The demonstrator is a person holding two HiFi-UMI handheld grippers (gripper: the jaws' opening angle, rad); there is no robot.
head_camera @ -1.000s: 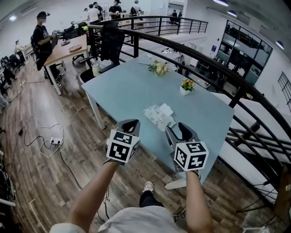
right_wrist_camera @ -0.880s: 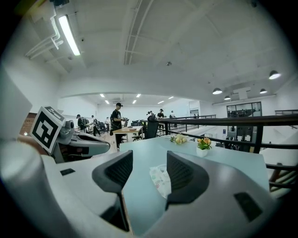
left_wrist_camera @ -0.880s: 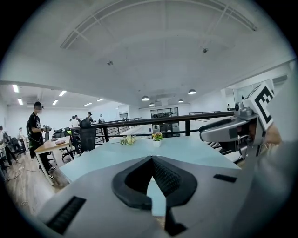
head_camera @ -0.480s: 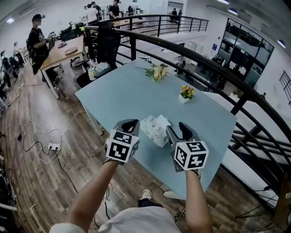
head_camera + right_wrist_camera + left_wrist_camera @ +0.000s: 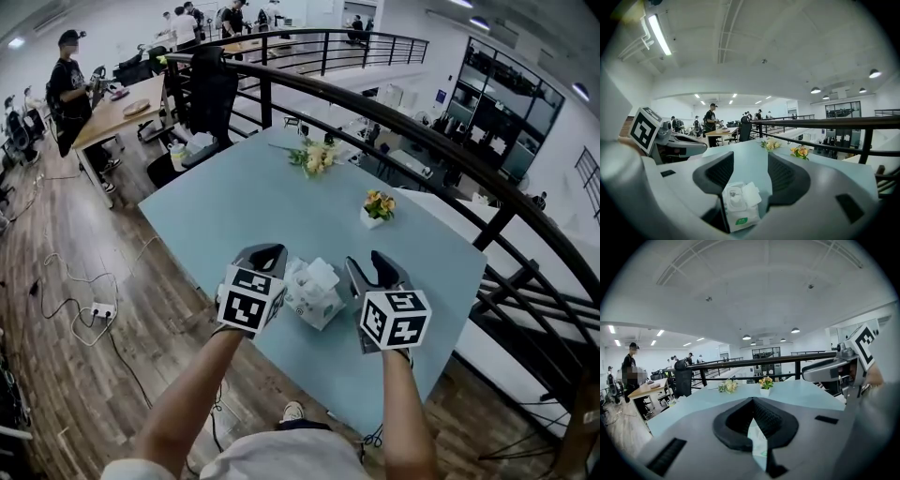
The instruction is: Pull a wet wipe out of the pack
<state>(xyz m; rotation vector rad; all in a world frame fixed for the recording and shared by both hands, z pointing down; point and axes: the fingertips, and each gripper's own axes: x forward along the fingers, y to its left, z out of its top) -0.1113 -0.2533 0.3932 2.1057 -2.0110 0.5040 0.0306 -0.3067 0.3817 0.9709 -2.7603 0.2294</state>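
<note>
Looks out along the right gripper (image 5: 750, 159), dark ribbed jaws standing wide apart and closed on nothing. Shows in the gap, low and nearer one jaw than the other, a white wet wipe pack (image 5: 739, 210) lying on the pale blue table (image 5: 829, 158), lid flipped open, a wipe (image 5: 751, 193) poking up. Takes in, farther along the table, a bunch of pale flowers (image 5: 770, 144) and a small pot of orange flowers (image 5: 800, 151) before a black railing (image 5: 834, 123), and at the left the left gripper (image 5: 701, 147) with its marker cube (image 5: 646, 129), a person in black (image 5: 711, 118) standing by a wooden desk (image 5: 721, 132) beyond.
</note>
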